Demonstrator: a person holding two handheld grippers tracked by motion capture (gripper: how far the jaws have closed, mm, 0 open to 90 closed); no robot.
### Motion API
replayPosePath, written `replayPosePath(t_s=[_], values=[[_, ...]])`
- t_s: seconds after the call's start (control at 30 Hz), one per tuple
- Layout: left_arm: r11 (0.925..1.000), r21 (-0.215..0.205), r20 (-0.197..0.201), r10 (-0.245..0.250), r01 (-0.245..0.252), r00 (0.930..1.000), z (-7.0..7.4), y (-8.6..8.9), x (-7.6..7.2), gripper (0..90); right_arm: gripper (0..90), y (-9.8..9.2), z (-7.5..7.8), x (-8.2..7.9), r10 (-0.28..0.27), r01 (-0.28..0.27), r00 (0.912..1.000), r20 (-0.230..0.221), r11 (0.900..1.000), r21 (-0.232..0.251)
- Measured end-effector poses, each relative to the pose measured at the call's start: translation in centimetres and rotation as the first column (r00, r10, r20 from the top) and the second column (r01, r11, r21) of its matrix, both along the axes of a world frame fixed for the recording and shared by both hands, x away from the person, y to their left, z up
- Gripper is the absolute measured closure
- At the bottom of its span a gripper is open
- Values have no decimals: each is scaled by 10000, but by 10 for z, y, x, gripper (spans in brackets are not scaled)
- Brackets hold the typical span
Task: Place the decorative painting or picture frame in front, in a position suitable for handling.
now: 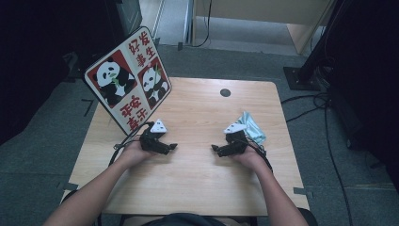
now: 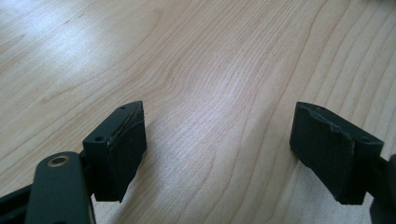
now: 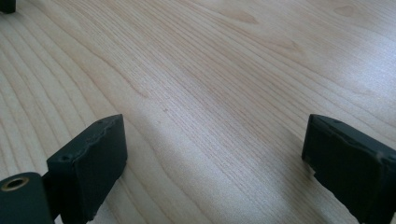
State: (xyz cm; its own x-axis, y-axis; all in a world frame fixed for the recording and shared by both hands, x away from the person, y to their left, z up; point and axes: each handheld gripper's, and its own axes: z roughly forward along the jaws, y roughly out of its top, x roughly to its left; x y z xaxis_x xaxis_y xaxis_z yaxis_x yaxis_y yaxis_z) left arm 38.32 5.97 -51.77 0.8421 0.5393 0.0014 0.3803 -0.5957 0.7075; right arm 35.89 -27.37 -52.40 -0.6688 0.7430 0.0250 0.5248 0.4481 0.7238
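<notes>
The table (image 1: 197, 174) is pale wood with a fine, wavy grain and a soft sheen where light falls on it. Near its far edge sits a small dark round spot (image 1: 225, 92), flush with the top. Around the table the floor (image 1: 42, 155) is grey carpet, with black cables (image 1: 329, 136) trailing across it at the right and a dark stand foot (image 1: 301, 77) beyond the far right corner. Both sides of the room are dark; at the back a pale wooden panel (image 1: 263, 9) catches the light.

At the table's far left corner leans a square sign (image 1: 128, 80), tilted onto one corner. It shows two pandas on red fields and red Chinese characters on cream fields; the upper pair reads 好事发生, the lower pair is too small to make out with certainty.

The left gripper (image 1: 170, 148) rests low over the table at its left middle, held in the person's hand, jaws spread wide with only bare wood between them. The right gripper (image 1: 216, 149) lies opposite at the right middle, its jaws likewise spread and holding nothing. The two point toward each other, well apart. Just behind the right gripper lies a crumpled pale blue-green cloth (image 1: 251, 127), near the table's right edge.
</notes>
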Motion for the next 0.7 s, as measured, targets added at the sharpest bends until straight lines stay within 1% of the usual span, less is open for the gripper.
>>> replayPosePath(t_s=[0.17, 0.23, 0.3, 0.37, 0.4, 0.43, 0.57, 0.7], values=[[10000, 9, -6, 97, -97, 10000, 0, -1, -1, 178, 67, 0, 0, 0, -2, 2, 10000, 47, 10000, -12], [9999, 13, -8, 119, -119, 9999, 0, -2, -1, 175, 67, -1, 0, 1, -269, 269, 9996, 57, 9996, -5], [9999, 21, -12, 145, -145, 9999, 0, -2, -1, 170, 68, -2, 0, 4, -906, 906, 9959, 54, 9959, 12], [9998, 29, -10, 178, -178, 9998, 0, -2, -1, 169, 68, -3, 0, 8, -1704, 1704, 9854, 1, 9854, 52], [9998, 39, -17, 187, -186, 9998, 0, -2, -1, 168, 68, -3, 0, 10, -1934, 1934, 9811, 12, 9811, 41], [9998, 40, -20, 203, -203, 9998, 0, -3, -1, 167, 68, -4, 0, 10, -1998, 1998, 9798, 1, 9798, 57], [9995, 56, -8, 324, -324, 9995, 0, -4, -3, 150, 68, -4, 0, 10, -2005, 2005, 9797, 1, 9797, 57], [9995, 86, -6, 303, -303, 9995, 0, -4, -3, 150, 68, -4, 0, 10, -2002, 2002, 9798, 8, 9797, 52]])
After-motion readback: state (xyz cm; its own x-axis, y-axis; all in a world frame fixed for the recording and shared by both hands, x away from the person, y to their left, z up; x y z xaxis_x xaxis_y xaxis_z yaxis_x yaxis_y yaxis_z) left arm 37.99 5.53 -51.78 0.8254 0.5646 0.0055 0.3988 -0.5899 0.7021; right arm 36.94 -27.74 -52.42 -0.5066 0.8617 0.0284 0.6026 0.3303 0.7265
